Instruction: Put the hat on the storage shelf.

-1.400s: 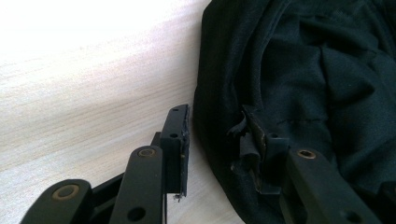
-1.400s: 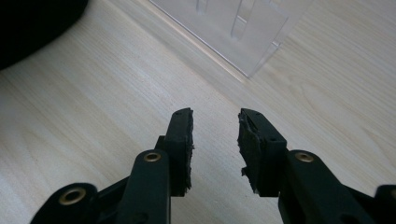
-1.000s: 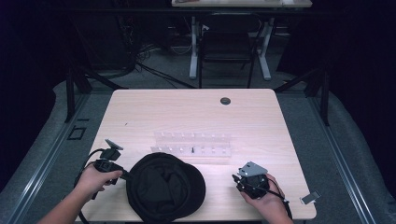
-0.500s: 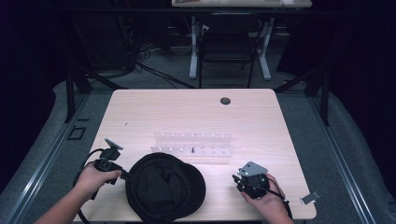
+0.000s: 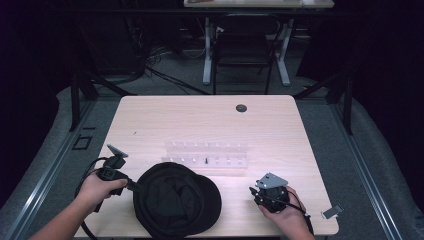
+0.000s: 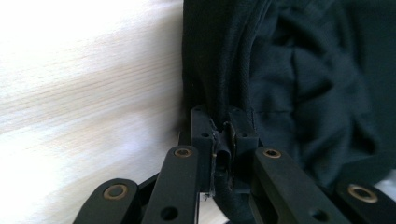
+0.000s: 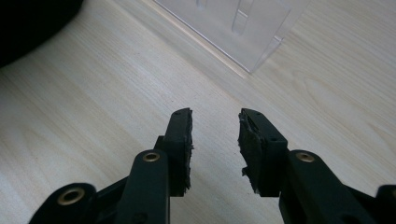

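A black cap (image 5: 177,202) lies on the wooden table (image 5: 200,125) near its front edge. My left gripper (image 5: 136,186) sits at the cap's left rim; its jaws have just been closing and now pinch the rim's thick black edge (image 6: 219,98), with the left gripper (image 6: 223,135) shut on it. To the right of the cap my right gripper (image 5: 255,192) rests low over bare wood. In the right gripper view, the right gripper (image 7: 215,126) stands open with nothing between its pads.
A clear plastic rack (image 5: 206,155) stands behind the cap in mid-table, its corner (image 7: 247,28) just ahead of the right jaws. A dark round grommet (image 5: 241,108) sits near the far edge. A small grey tag (image 5: 332,212) lies off the table's right front corner.
Almost nothing differs in the high view. The left hand has shifted slightly at the cap's left rim; the right hand has kept still.
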Available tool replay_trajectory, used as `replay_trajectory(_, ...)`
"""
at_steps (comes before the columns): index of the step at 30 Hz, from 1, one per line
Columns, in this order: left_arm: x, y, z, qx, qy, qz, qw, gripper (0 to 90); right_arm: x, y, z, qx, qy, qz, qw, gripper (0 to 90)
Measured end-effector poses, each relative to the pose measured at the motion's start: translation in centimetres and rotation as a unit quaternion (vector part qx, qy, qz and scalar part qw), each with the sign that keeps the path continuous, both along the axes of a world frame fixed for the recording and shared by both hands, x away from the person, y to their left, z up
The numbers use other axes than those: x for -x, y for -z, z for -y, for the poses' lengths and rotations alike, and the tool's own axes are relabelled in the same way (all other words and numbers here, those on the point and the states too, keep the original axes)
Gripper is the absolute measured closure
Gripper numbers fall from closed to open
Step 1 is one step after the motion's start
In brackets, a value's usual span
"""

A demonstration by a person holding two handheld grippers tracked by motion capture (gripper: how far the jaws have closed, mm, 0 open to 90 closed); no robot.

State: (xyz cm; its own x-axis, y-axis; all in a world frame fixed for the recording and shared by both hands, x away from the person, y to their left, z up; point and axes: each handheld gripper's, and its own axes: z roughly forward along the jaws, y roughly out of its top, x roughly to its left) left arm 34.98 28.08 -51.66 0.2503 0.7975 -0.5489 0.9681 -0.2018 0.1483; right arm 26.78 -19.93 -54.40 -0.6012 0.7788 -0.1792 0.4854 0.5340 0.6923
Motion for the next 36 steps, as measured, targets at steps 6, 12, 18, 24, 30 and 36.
replay_trajectory(6,0.2,-1.1,0.0,-0.004,-0.01,-0.008,0.9999,84.5,0.0,0.0,0.0,-0.002,0.0,-0.001,1.0,64.5)
replay_trajectory(12,0.2,-2.1,-0.1,-0.001,-0.012,-0.005,0.9999,84.9,0.0,0.0,0.0,-0.005,0.002,-0.001,1.0,64.5)
replay_trajectory(18,0.2,-2.8,-0.3,0.013,-0.026,-0.007,0.9996,84.9,0.0,0.0,0.1,-0.003,0.002,0.0,1.0,64.5)
replay_trajectory(24,0.4,-3.7,-0.2,0.014,-0.027,-0.004,0.9995,84.9,0.0,0.0,0.2,-0.007,0.005,0.0,1.0,64.4)
replay_trajectory(30,0.6,-4.8,-0.1,0.029,-0.036,0.003,0.9989,85.0,0.0,0.0,0.2,-0.004,0.005,-0.001,1.0,64.4)
replay_trajectory(36,0.8,-5.7,-0.1,0.056,-0.035,0.003,0.9978,85.1,0.0,0.1,0.2,-0.008,0.006,0.001,0.9999,64.4)
